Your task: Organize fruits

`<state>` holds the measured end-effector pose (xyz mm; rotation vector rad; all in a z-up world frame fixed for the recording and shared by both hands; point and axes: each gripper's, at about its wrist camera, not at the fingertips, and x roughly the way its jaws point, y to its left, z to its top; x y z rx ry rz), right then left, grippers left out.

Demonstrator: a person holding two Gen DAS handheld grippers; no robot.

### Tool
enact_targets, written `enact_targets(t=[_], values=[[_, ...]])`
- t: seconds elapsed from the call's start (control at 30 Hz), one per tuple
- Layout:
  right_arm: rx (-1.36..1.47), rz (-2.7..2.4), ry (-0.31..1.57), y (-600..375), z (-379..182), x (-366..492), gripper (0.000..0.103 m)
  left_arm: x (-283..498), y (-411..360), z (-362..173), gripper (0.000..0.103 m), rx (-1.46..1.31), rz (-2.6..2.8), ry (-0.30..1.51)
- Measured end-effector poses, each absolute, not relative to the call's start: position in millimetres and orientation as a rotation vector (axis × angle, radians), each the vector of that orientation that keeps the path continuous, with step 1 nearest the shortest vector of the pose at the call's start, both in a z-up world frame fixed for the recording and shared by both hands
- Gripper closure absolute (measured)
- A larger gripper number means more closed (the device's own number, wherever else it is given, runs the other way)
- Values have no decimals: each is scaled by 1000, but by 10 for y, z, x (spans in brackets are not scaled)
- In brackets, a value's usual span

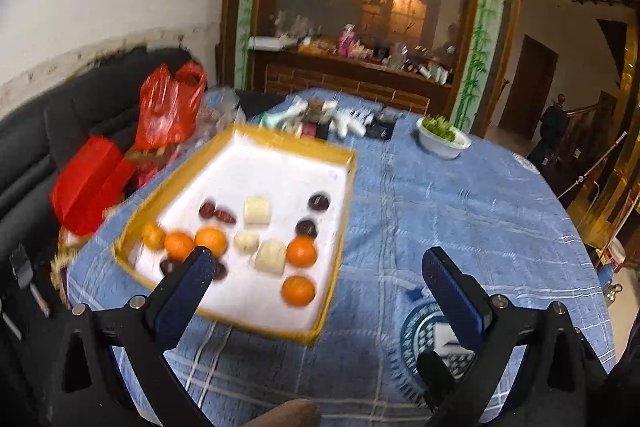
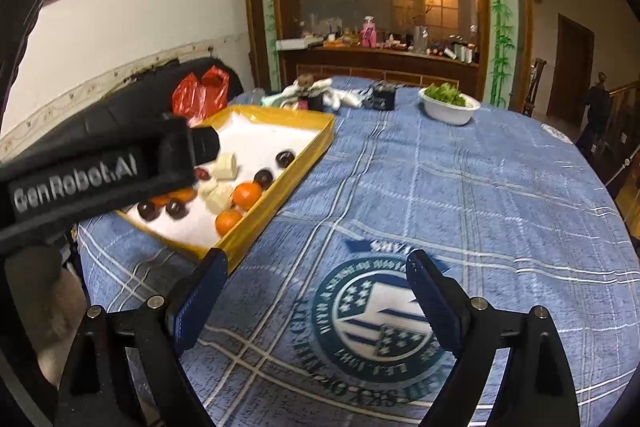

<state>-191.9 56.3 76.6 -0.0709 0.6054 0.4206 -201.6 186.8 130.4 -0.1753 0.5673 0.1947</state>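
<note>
Both pairs of jaws stand wide apart with nothing between them. The left gripper [image 1: 320, 263] hangs over the near right corner of the tray [image 1: 347, 195], one blue finger [image 1: 196, 279] above the fruit at its front edge. The right gripper [image 2: 316, 267] hovers over bare blue checked tablecloth [image 2: 480, 207], above a round printed emblem [image 2: 380, 319], with the tray to its left.

The tray is shallow, yellow-walled and white inside, sitting on the left part of the table. In it lie loose oranges [image 1: 302, 251], dark round fruits [image 1: 319, 202], a pair of reddish dates [image 1: 216, 213] and pale cream pieces [image 1: 256, 209], scattered mostly toward the near half; the far half is bare. From the right side, the black body of the left gripper hides part of them.

Farther back a white bowl [image 2: 450, 111] holds something green and leafy. Beside the tray, a red plastic bag [image 1: 170, 107] and a red box [image 1: 90, 183] rest by a dark sofa.
</note>
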Motion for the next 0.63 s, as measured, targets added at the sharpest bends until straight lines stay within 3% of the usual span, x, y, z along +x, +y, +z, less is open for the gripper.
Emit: enact_targets(t=[0.33, 0.63], values=[[11, 339, 538, -99, 1101, -1707, 7, -1760, 1130, 1760, 0, -85, 26, 490], [-54, 158, 654, -779, 873, -1338, 4, -1086, 537, 1112, 0, 34, 36, 728]])
